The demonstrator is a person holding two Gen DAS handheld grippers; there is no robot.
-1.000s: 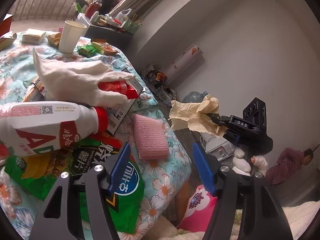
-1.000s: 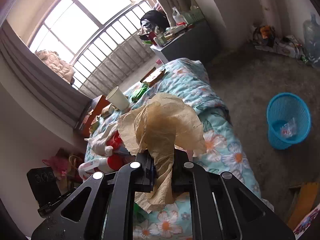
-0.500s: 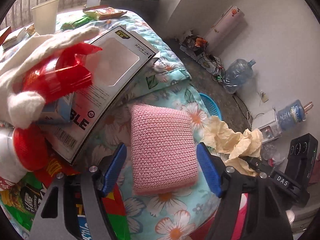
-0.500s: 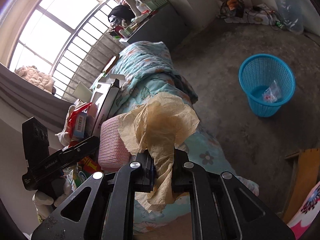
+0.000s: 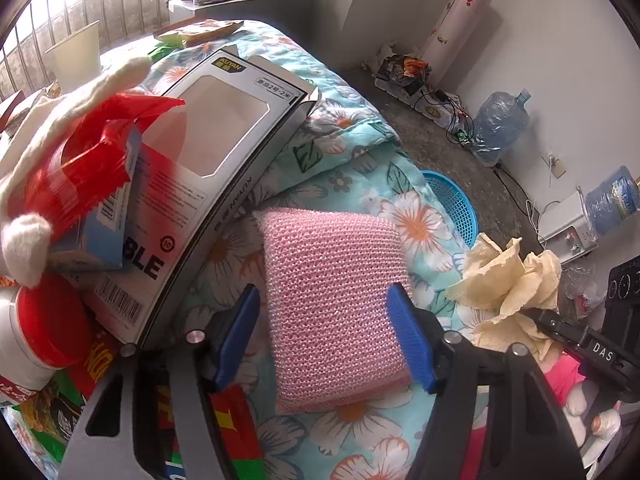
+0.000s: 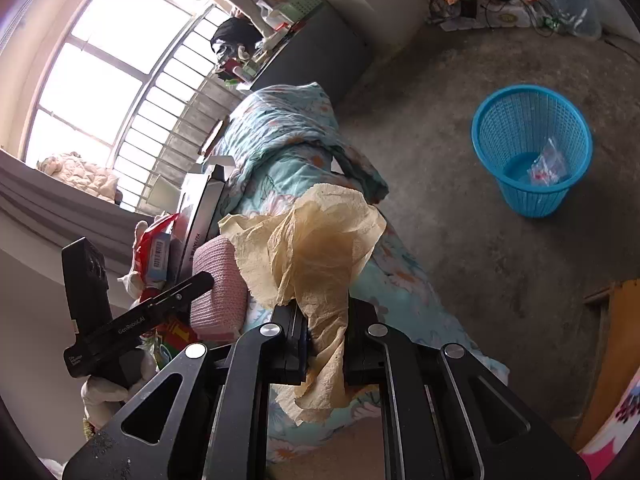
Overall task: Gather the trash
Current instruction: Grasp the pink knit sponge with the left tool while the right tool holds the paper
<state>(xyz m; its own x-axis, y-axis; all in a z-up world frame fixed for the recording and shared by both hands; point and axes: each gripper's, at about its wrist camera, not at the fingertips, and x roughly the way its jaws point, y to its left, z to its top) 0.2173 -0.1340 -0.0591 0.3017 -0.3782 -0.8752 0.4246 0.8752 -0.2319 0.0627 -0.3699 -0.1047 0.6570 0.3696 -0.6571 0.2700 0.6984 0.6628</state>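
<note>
A pink knitted sponge [image 5: 332, 280] lies on the flowered bedspread [image 5: 352, 152]. My left gripper [image 5: 324, 340] points down over it with its blue pads on either side; the jaws are closing, the right pad at the sponge's edge and the left pad still a little apart from it. The sponge [image 6: 220, 292] also shows in the right wrist view beside a left finger [image 6: 188, 286]. My right gripper [image 6: 324, 344] is shut on a crumpled tan paper [image 6: 308, 240], held off the bed's side. That paper [image 5: 508, 284] shows at the right of the left wrist view.
A blue mesh basket [image 6: 532, 148] stands on the floor with a small wrapper inside. A white-gloved hand holds a red wrapper [image 5: 80, 160] over a windowed box [image 5: 208, 168]. A red-capped bottle [image 5: 48, 320] and snack bags lie at the left. Water jugs [image 5: 500, 128] line the wall.
My left gripper swung down from the bed's edge onto the pink sponge, and its jaws narrowed around it. The right gripper sank with the paper, turning toward the floor and basket.
</note>
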